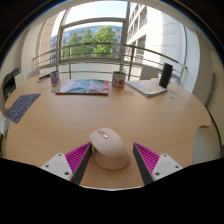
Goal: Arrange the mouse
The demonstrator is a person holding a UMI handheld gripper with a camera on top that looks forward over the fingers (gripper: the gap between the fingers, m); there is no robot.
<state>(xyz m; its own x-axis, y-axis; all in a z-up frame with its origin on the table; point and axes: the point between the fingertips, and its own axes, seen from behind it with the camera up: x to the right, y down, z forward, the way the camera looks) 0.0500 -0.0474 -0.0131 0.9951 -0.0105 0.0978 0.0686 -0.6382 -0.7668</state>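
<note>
A white computer mouse [109, 146] lies on the light wooden table [60, 120], its wheel end pointing away from me. It stands between my two fingers, whose magenta pads [78, 157] flank it left and right. My gripper [112, 160] is open, with a small gap between the mouse and each pad. The mouse rests on the table on its own.
At the table's far side lie a colourful mouse mat [83, 87], a small box [118, 79], an open book or papers [148, 87] and a dark cylinder [165, 74]. A dark mat [22, 106] lies at the left. Large windows stand beyond.
</note>
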